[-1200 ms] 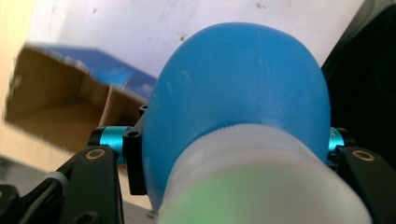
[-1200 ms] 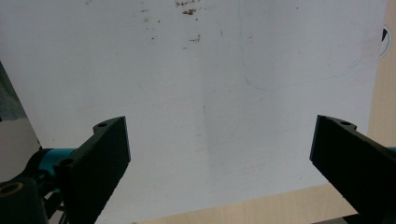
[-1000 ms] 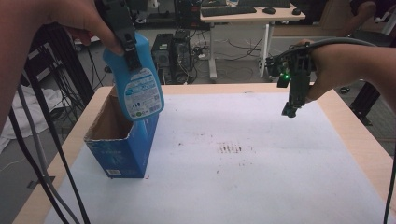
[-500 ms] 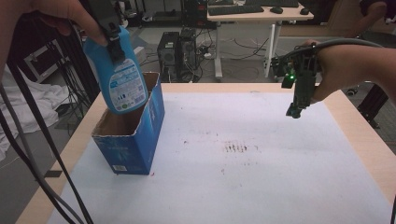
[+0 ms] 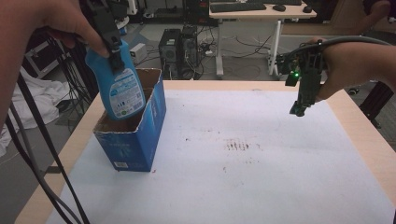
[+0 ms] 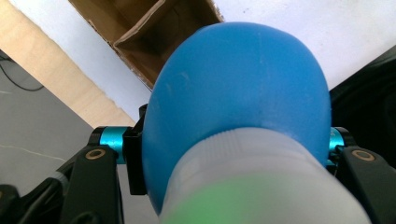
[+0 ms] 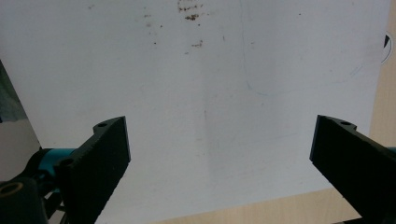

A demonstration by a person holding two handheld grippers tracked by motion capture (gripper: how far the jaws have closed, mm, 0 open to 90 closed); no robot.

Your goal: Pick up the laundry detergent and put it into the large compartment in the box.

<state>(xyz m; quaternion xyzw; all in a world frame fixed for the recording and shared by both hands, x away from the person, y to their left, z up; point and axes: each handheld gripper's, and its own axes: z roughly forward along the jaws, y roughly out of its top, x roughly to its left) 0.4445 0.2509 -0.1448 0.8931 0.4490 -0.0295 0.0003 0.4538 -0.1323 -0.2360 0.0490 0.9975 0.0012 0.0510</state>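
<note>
A blue plastic bottle (image 5: 120, 84) with a printed label hangs tilted over the open top of a blue cardboard box (image 5: 140, 133) at the table's left side; its base dips into the box mouth. My left gripper (image 5: 108, 32) is shut on the bottle's upper part, held by a hand at top left. In the left gripper view the bottle (image 6: 238, 98) bulges between the jaws, with the box's brown inside (image 6: 144, 28) below it. My right gripper (image 5: 301, 105) hangs open above the table's right side, nothing between its jaws (image 7: 217, 158).
The white sheet (image 5: 243, 186) over the wooden table carries small dark specks (image 5: 238, 145) near the middle. Black cables (image 5: 32, 154) trail down past the table's left edge. Desks, computer towers and wiring stand on the floor beyond the far edge.
The left gripper has carried the bottle lower, so its base now sits inside the box mouth. The right gripper has hardly moved.
</note>
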